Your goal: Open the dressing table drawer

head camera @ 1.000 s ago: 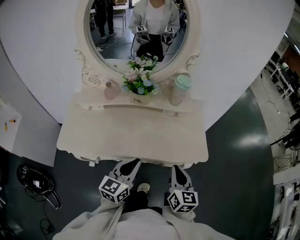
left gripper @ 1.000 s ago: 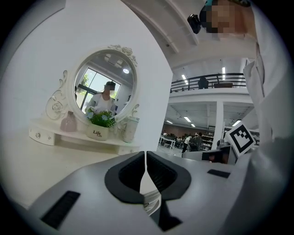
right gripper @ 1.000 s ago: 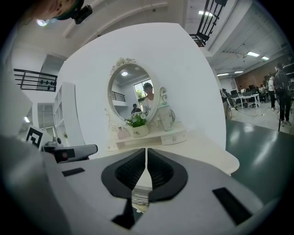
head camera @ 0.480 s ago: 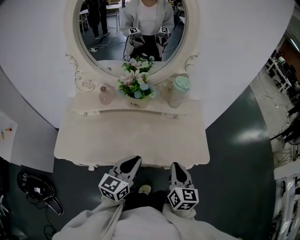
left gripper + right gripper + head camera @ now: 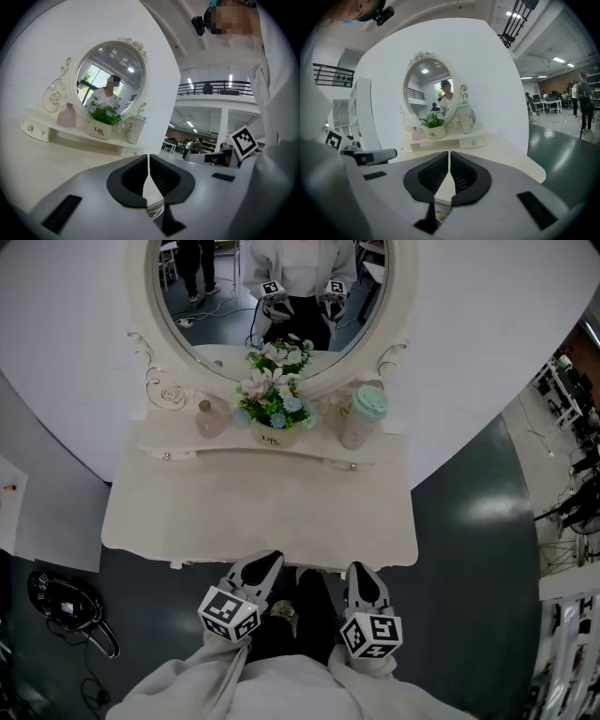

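Tabletop: cream, bare; flower pot and cup at the back.
Left gripper: jaws together, empty, by the front edge.
Right gripper: likewise closed, empty.
Risk: closed jaws get no hold on the drawer; a jerk could topple the cup.
Drawer: beneath the front edge, hidden from above.

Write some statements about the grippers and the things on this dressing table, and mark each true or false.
1. The left gripper is shut with nothing between its jaws. True.
2. The right gripper grips the mint-lidded cup. False: it is shut and empty, and the cup stands on the shelf.
3. The flower pot stands between the pink bottle and the mint-lidded cup. True.
4. The mirror is rectangular. False: it is oval, in an ornate white frame.
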A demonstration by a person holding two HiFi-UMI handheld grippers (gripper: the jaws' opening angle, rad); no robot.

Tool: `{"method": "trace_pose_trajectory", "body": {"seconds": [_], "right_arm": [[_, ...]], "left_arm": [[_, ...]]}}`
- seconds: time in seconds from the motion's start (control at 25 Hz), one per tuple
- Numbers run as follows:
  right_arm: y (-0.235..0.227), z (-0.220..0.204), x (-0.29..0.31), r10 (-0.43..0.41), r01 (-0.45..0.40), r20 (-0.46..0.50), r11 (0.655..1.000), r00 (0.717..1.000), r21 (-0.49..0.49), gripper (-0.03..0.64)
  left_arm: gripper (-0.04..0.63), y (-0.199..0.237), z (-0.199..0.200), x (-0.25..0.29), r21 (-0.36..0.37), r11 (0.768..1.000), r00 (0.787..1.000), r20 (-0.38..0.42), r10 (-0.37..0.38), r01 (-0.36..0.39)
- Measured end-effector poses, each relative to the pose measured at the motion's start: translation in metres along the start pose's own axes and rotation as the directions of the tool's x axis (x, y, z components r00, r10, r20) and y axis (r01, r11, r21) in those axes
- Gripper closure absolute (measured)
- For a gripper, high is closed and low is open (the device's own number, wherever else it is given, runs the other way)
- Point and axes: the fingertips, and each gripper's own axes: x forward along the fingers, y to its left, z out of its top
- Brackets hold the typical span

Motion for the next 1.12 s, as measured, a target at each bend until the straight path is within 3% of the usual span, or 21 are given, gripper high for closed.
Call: {"method": "trace_pose_trajectory", "body": {"seconds": [0.56, 0.88, 1.12], "right_arm": [[-0.031, 0.031, 0.066, 0.062, -0.063, -0.028, 0.998, 0.998, -0.022, 0.577], [-0.06, 0.05, 0.115, 0.085, -0.085, -0.054, 0.996, 0.995, -0.001, 0.577], [-0.072, 0.048, 0.161, 0.124, -0.121, -0.11, 0.992, 0.986, 0.028, 0.577]], "left_arm": [[0.569, 0.032, 0.019, 0.052, -0.009, 0.997, 0.997, 0.015, 0.075, -0.075], [0.569, 0.047, 0.026, 0.098, -0.011, 0.996, 0.996, -0.002, 0.087, -0.087], [0.569, 0.068, 0.025, 0.12, -0.006, 0.99, 0.99, -0.025, 0.139, -0.139]]}}
